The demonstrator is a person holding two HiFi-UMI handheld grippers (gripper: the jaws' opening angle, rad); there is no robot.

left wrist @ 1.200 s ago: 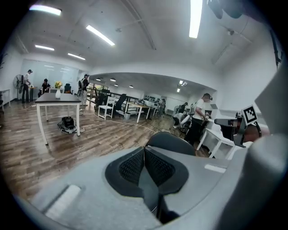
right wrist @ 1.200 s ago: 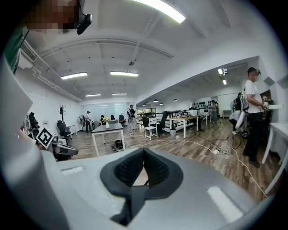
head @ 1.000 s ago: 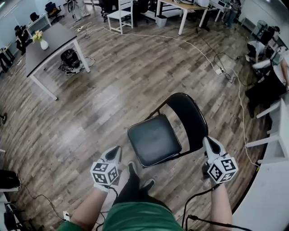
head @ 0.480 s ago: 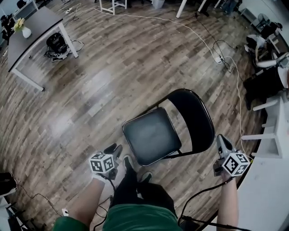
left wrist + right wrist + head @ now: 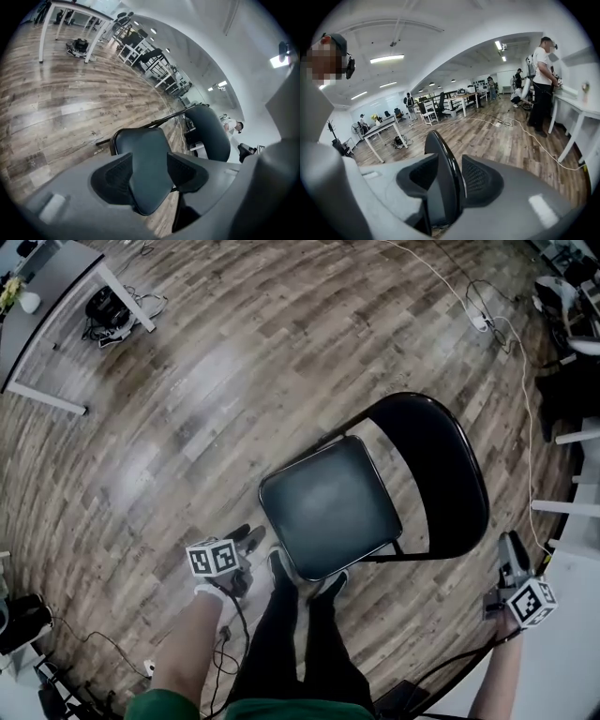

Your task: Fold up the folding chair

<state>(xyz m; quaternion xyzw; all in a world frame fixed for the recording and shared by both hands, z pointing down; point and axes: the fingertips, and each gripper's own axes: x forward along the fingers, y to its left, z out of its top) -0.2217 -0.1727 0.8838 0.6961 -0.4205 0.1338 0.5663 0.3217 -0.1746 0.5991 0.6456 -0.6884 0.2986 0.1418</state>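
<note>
The black folding chair stands unfolded on the wood floor, its padded seat (image 5: 330, 507) in front of my feet and its curved backrest (image 5: 441, 474) to the right. My left gripper (image 5: 249, 538) hangs low by the seat's front left corner. Its jaws have just been opening and stand open (image 5: 150, 171); the seat (image 5: 147, 159) shows in the gap, a little ahead. My right gripper (image 5: 511, 547) is out past the backrest's right edge. Its jaws have also just been opening (image 5: 450, 180), with the backrest edge (image 5: 443, 159) lined up in the gap and untouched.
My legs and shoes (image 5: 302, 589) stand right behind the seat. A grey table (image 5: 42, 296) with a bag (image 5: 105, 307) under it is at the far left. A white cable (image 5: 525, 399) runs along the floor on the right, near white desk legs (image 5: 572, 507). People stand farther off (image 5: 541, 79).
Both grippers have sunk lower and their jaws have gone from shut to open. The right one moved out to the right, the left one stayed near the seat's front corner. The chair looms larger.
</note>
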